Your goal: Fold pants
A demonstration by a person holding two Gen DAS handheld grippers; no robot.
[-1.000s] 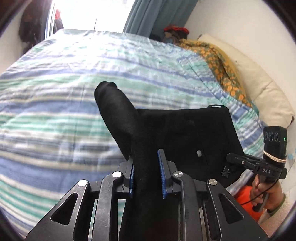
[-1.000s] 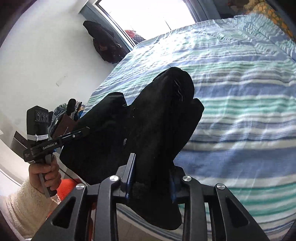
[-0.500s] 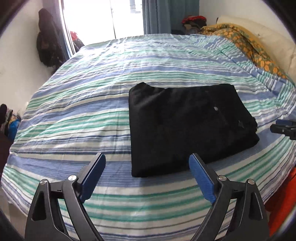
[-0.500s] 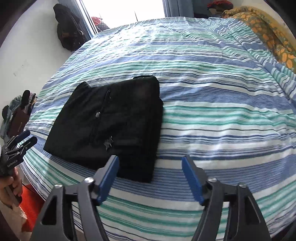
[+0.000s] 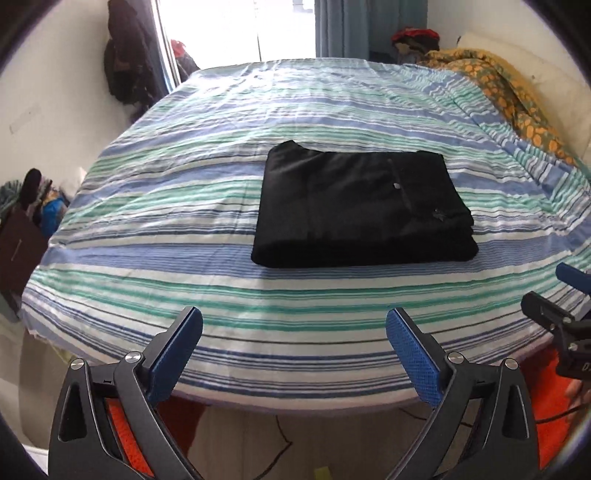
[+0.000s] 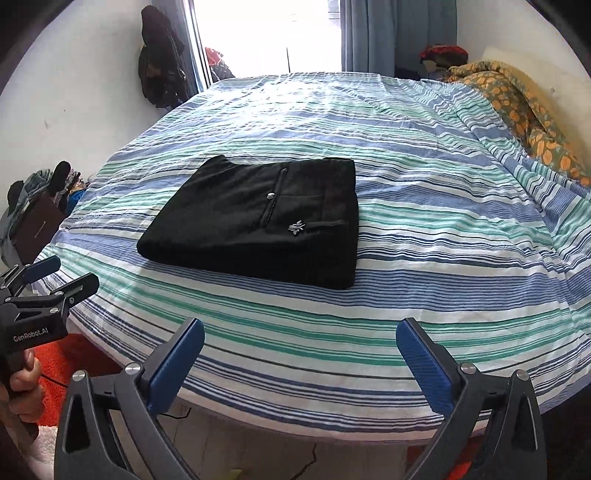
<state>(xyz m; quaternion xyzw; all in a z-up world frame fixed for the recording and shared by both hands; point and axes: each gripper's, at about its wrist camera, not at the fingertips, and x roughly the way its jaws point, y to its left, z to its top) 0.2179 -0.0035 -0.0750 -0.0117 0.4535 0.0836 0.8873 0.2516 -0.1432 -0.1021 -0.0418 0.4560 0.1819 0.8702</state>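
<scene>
The black pants (image 5: 362, 210) lie folded in a flat rectangle on the striped bed (image 5: 258, 110); they also show in the right wrist view (image 6: 258, 221), with a button and a small silver emblem on top. My left gripper (image 5: 293, 332) is open and empty, held back over the bed's near edge, apart from the pants. My right gripper (image 6: 300, 343) is open and empty, also back at the near edge. Each gripper shows at the side of the other's view: the right one (image 5: 565, 295) and the left one (image 6: 48, 280).
An orange-patterned blanket (image 5: 509, 88) and a pillow lie along the bed's right side. A window and curtain (image 6: 369, 33) are behind the bed. Clothes hang on the left wall (image 6: 159, 74). Clutter sits on the floor at left (image 5: 26, 214).
One second ago both grippers were shut on the black pants, holding them up. They let go, opened wide and drew back to the bed's near edge; the pants now lie folded.
</scene>
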